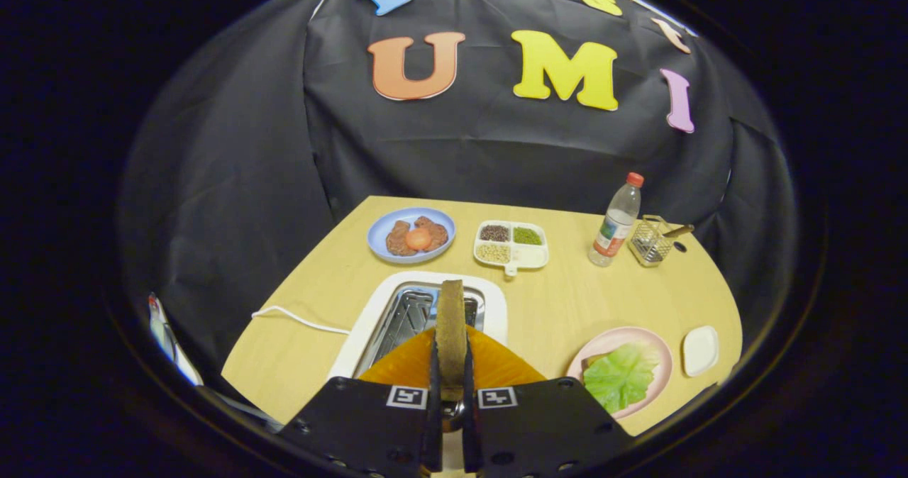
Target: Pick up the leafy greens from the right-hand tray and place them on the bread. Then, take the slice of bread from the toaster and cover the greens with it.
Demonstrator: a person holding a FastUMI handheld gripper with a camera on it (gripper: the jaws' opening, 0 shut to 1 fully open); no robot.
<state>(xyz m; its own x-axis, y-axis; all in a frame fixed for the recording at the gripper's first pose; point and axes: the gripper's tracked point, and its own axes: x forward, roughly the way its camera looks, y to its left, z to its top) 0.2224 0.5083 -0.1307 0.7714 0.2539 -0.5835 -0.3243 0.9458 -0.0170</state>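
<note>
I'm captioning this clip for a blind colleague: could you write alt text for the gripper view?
The gripper is shut on a slice of bread, held upright on edge above the white toaster. To the right, a leafy green lies on a pink plate; beyond are a blue plate of food, a divided dish and a water bottle.

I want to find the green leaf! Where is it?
In the gripper view the leafy greens lie on the pink plate, right of the toaster and the tongs, which are shut on the bread slice.
</note>
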